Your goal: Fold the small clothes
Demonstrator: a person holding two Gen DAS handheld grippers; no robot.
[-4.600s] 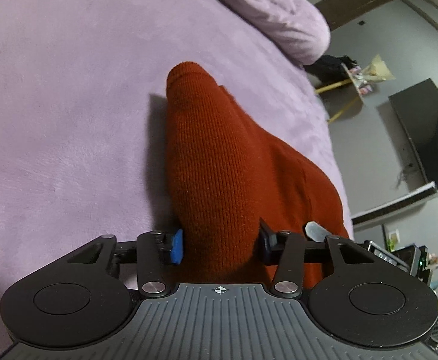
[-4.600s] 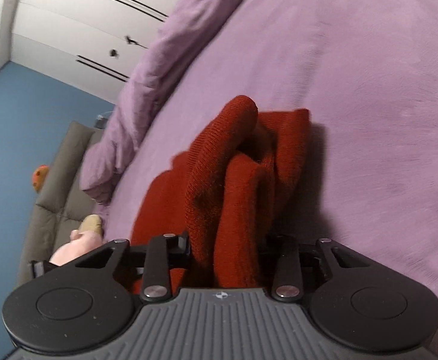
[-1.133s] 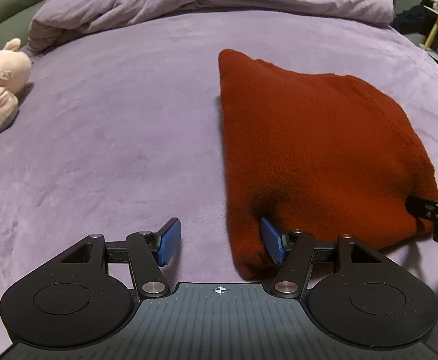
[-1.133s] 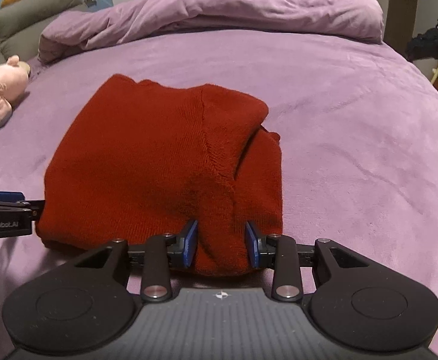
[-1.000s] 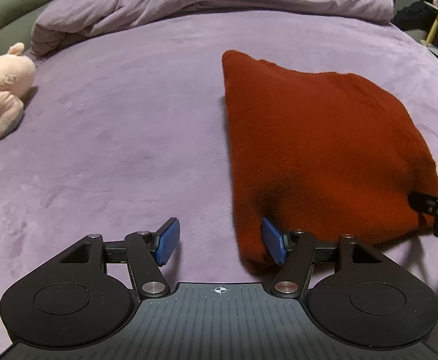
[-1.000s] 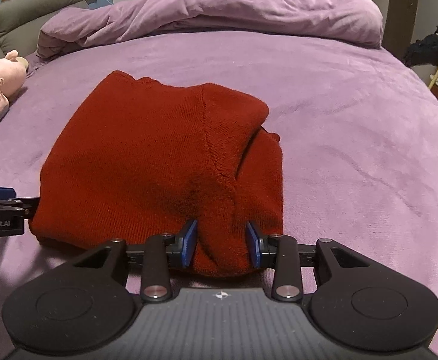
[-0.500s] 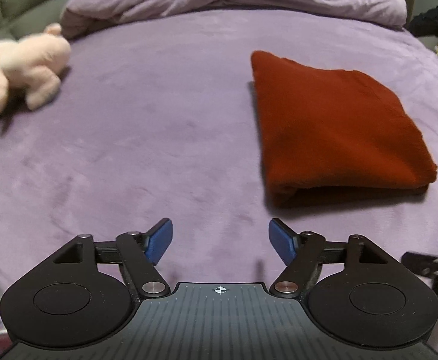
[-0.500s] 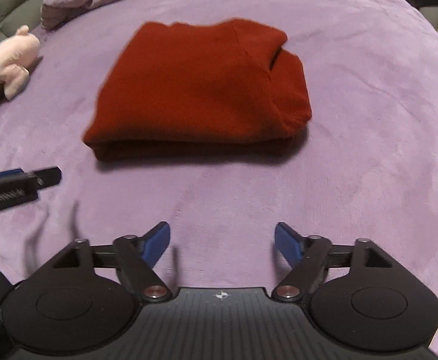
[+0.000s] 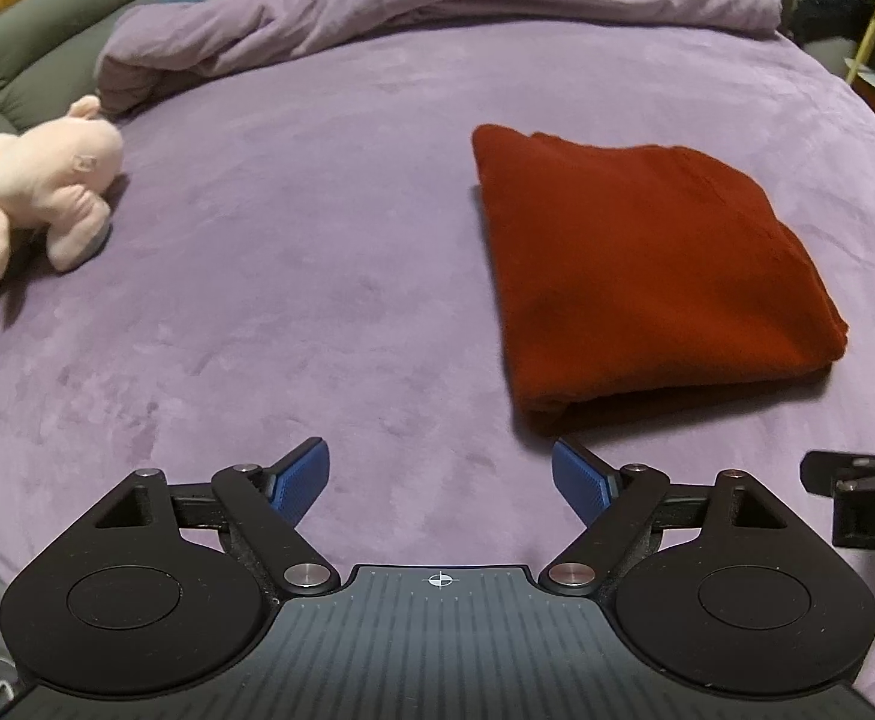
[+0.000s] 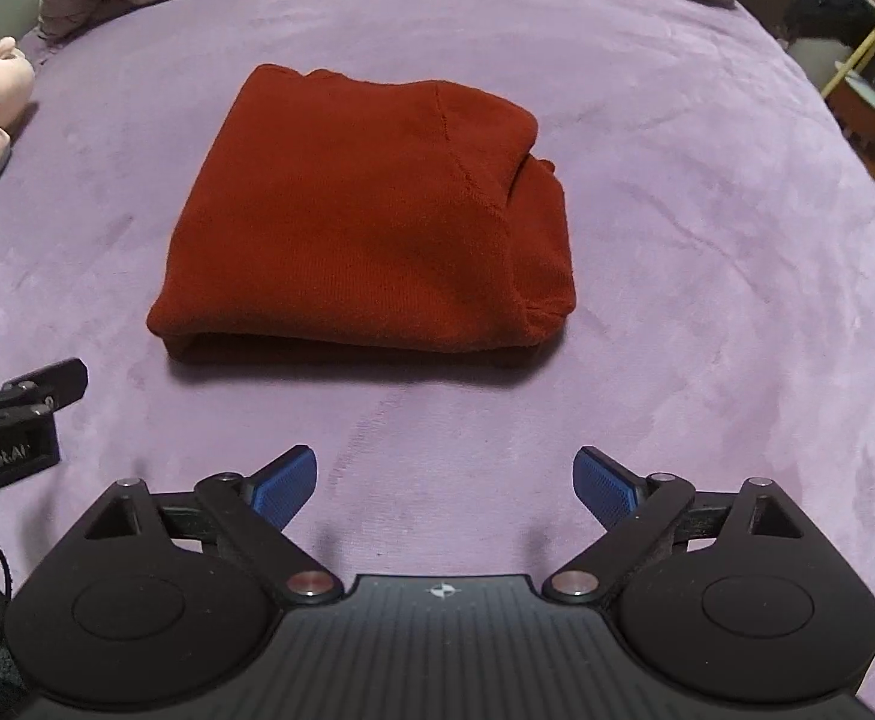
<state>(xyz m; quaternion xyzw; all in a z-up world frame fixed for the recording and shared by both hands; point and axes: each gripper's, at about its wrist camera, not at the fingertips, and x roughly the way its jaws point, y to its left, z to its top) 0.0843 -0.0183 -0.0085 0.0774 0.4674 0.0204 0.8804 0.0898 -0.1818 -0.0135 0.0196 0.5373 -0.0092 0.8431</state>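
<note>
A rust-red knit garment (image 9: 641, 264) lies folded into a thick rectangle on the purple bedspread (image 9: 317, 210); in the right wrist view the same garment (image 10: 365, 222) sits just ahead of centre. My left gripper (image 9: 440, 477) hovers above the bedspread, short of the garment's near left corner, its blue-padded jaws opening wide with nothing between them. My right gripper (image 10: 444, 483) hangs in front of the garment's near edge, jaws likewise opening wide and empty. Each gripper shows at the edge of the other's view.
A pink plush toy (image 9: 35, 192) lies on the bed at far left. A bunched purple duvet (image 9: 467, 0) runs along the back. A grey sofa (image 9: 23, 60) stands beyond the bed's left side, and a yellow-legged stand (image 10: 869, 78) at the right.
Both grippers let go of the garment's near edge, opened wide and drew back and up. The garment now rests flat and folded on the bed.
</note>
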